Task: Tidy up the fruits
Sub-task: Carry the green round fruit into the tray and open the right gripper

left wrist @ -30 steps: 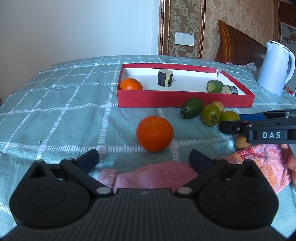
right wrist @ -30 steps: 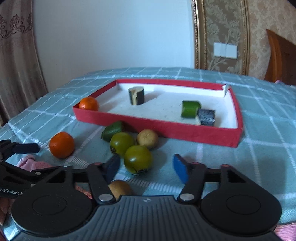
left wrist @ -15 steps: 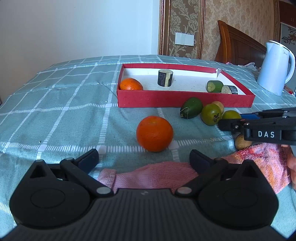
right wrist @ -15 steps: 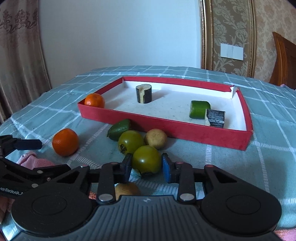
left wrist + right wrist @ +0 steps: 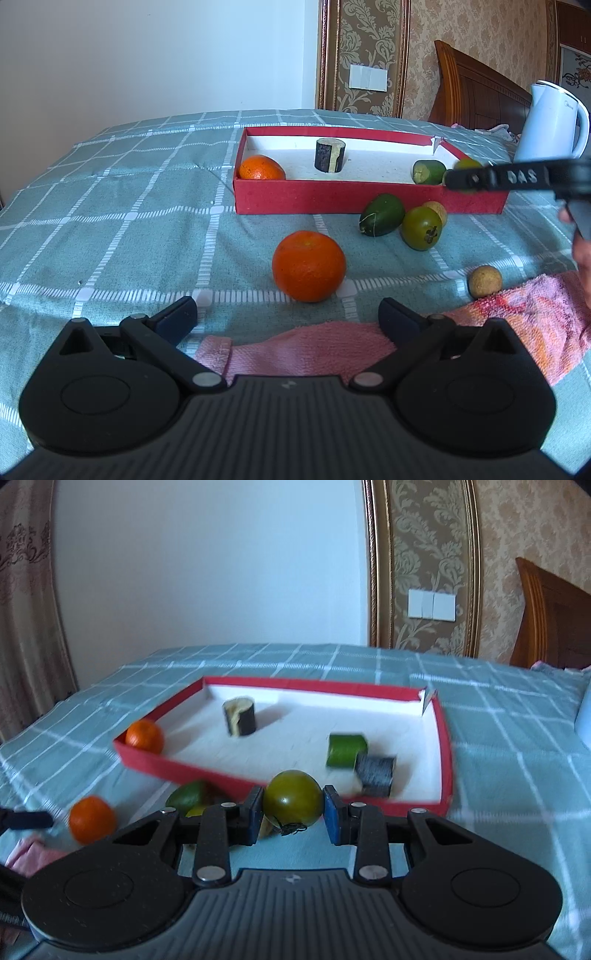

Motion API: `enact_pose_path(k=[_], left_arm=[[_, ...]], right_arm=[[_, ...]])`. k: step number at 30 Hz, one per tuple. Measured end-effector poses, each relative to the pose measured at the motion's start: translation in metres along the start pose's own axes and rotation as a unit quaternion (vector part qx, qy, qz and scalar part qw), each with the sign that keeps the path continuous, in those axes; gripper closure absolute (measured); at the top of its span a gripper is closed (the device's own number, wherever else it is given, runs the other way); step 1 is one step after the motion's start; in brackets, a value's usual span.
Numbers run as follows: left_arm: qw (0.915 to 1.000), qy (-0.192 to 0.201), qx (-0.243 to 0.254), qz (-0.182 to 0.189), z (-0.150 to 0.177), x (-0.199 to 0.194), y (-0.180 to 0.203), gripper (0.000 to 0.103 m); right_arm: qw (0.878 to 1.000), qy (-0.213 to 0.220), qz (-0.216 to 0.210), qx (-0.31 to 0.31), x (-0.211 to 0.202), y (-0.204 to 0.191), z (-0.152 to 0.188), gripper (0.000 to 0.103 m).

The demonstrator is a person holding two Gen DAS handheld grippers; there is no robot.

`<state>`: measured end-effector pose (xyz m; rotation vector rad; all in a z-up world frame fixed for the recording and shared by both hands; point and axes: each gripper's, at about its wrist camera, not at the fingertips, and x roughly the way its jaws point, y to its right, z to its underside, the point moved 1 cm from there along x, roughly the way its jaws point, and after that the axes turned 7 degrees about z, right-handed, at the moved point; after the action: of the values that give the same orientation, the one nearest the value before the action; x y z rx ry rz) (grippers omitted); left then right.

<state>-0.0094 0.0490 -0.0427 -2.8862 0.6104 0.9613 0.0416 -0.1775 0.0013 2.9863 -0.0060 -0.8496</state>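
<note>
The fruit in play is a round, olive-green one (image 5: 292, 798) with a smooth, slightly glossy skin and a dark dried calyx hanging from its underside. The right gripper (image 5: 292, 814) has just closed on it: both blue pads press its sides, and it is held clear of the checked teal cloth (image 5: 498, 738), at the near wall of the red tray (image 5: 445, 746). Its stem end points downward; being nearly a ball, it has no long axis to speak of.

The tray is shallow, red outside and white within. It holds a small orange (image 5: 144, 735) in the near left corner, a dark-skinned cylinder piece (image 5: 239, 716) standing upright towards the back, and a green cut piece (image 5: 346, 750) lying on its side, touching a dark piece (image 5: 375, 775) just in front of it.

On the cloth outside the tray, seen from the left wrist, lie a larger orange (image 5: 309, 266), an elongated green fruit (image 5: 382, 214) (its long axis slants up to the right), a second olive-green round fruit (image 5: 422, 228) with its calyx facing the camera, a tan fruit (image 5: 437, 211) partly hidden behind it, and another tan one (image 5: 485, 281) at the edge of a pink towel (image 5: 325, 347).

The left gripper (image 5: 288, 317) stands wide open over the towel, with nothing between its fingers.
</note>
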Motion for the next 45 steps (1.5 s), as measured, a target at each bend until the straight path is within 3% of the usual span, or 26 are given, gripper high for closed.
enact_pose_path(k=[11, 28, 45], left_arm=[[1.0, 0.0, 0.0, 0.0, 0.0, 0.0, 0.0, 0.0], [1.0, 0.0, 0.0, 0.0, 0.0, 0.0, 0.001, 0.0], [1.0, 0.0, 0.001, -0.001, 0.0, 0.001, 0.001, 0.0]], right_arm=[[1.0, 0.002, 0.016, -0.027, 0.046, -0.015, -0.029, 0.07], [0.998, -0.047, 0.049, -0.009, 0.114, -0.027, -0.046, 0.07], [0.995, -0.056, 0.081, -0.031, 0.128, -0.036, -0.05, 0.07]])
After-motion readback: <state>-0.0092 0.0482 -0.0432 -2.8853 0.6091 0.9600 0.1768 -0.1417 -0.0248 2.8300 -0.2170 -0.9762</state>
